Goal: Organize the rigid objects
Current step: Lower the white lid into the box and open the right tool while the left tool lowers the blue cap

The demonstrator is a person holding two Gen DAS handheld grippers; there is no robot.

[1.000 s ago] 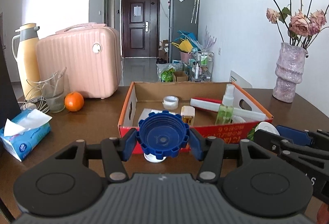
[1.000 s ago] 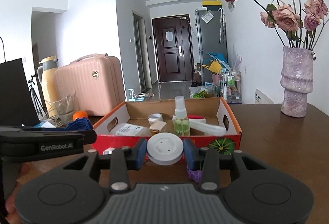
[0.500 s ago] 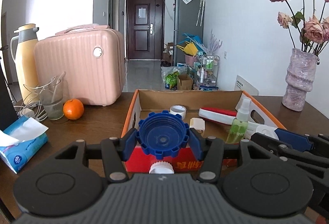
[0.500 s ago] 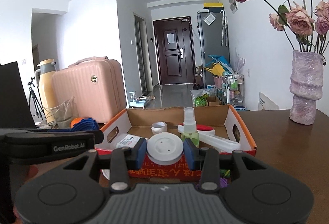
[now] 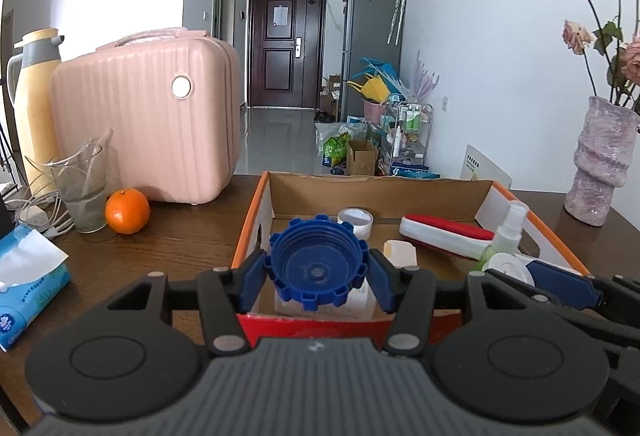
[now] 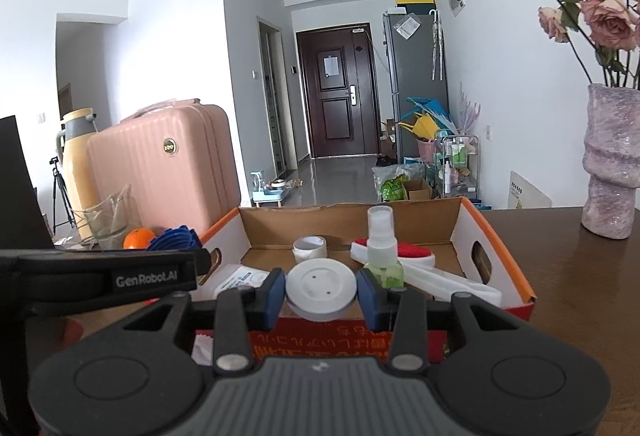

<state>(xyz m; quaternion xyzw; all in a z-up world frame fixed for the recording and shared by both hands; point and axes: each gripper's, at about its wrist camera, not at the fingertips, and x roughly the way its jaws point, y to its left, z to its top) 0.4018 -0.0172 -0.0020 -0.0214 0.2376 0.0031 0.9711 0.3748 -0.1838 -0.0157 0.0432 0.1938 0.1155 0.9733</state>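
The left gripper [image 5: 318, 272] is clamping a blue cap [image 5: 318, 262] by its toothed rim, and the right gripper [image 6: 321, 296] is pinching a white lid [image 6: 321, 290] edge to edge, both hovering at the near wall of the box [image 5: 256, 204]. Either disc is risking a slip or a roll onto the table [image 5: 180, 236] if let go short of that wall. Inside, a spray bottle [image 6: 382, 256], tape roll [image 5: 355, 220] and red-and-white tool [image 5: 444, 236] are crowding the floor, and the two grippers are sitting close enough to bump.
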